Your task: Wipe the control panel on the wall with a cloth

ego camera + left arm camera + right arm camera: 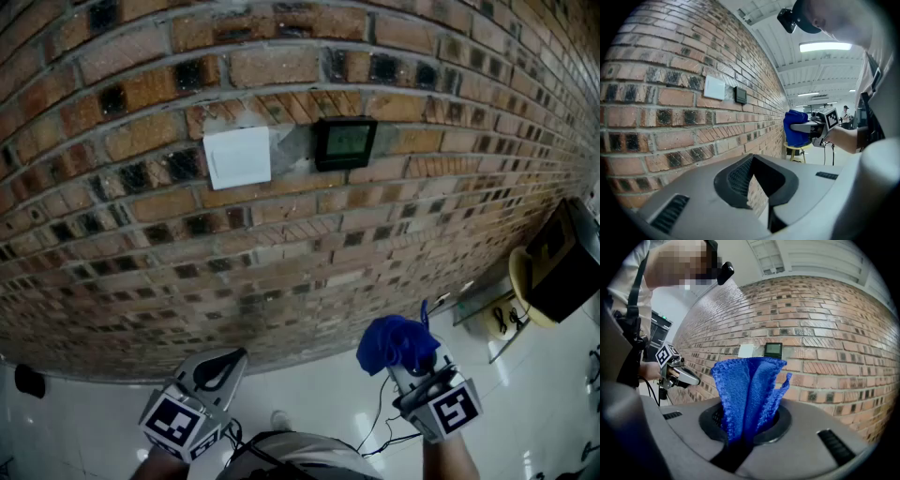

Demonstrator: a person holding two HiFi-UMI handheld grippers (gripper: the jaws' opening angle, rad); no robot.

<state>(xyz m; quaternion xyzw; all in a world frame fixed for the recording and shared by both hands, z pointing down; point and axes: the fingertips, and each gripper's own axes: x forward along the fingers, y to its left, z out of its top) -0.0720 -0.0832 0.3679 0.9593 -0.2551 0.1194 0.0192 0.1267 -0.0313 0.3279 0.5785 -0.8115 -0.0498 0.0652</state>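
The black control panel (345, 142) with a small display is set into the brick wall (281, 253), beside a white blank plate (237, 157). My right gripper (405, 367) is low and to the right of the panel, well short of the wall, and is shut on a bunched blue cloth (394, 342). In the right gripper view the cloth (747, 390) stands up from the jaws, with the panel (774, 349) beyond it. My left gripper (220, 367) hangs lower left, its jaws shut and empty. The left gripper view shows the panel (740, 95) far along the wall.
A yellow stool (521, 292) with a black box (565, 261) on it stands at the right by the wall. A thin cable (380, 417) trails down to the white floor (84, 422). A small dark object (28, 380) lies at the lower left.
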